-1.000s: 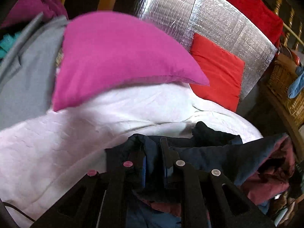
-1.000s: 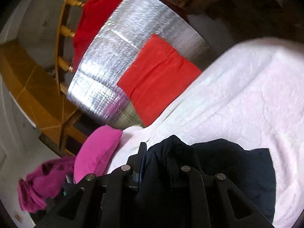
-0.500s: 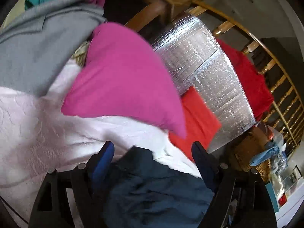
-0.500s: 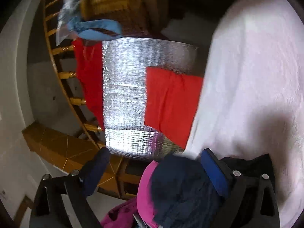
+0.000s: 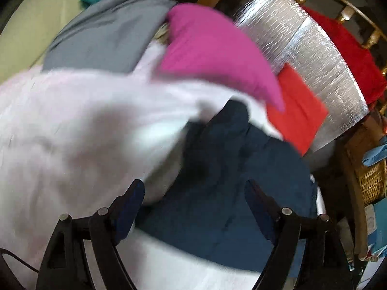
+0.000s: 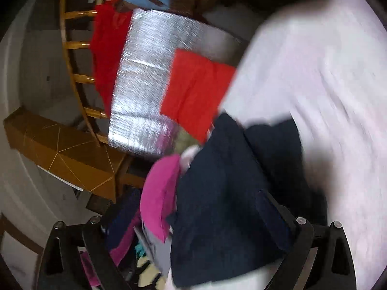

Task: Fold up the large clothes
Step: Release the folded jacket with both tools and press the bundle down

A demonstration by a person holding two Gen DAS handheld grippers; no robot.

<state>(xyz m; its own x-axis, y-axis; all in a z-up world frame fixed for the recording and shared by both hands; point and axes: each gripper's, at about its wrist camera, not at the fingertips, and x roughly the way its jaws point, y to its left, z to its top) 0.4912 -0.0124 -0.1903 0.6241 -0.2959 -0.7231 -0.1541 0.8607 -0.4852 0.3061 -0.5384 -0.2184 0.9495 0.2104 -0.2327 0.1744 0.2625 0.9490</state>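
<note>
A dark navy garment point(image 5: 232, 181) lies in a folded heap on the white blanket point(image 5: 72, 125). My left gripper point(image 5: 194, 188) is open and empty, its jaws wide apart just above the garment's near edge. In the right wrist view the same navy garment point(image 6: 222, 207) lies on the white blanket point(image 6: 326, 84). My right gripper point(image 6: 193, 200) is open and empty, with the garment showing between its spread fingers. Both views are blurred by motion.
A magenta pillow point(image 5: 217, 55) and a grey garment point(image 5: 104, 31) lie at the far end. A red cushion point(image 5: 297, 111) leans on a silver foil panel point(image 5: 321, 55). A wicker basket point(image 5: 370, 176) stands at right. More clothes point(image 6: 125, 236) are piled beside the bed.
Both grippers were shut on the navy garment a second ago. They opened, let it drop onto the blanket, and have pulled back from it.
</note>
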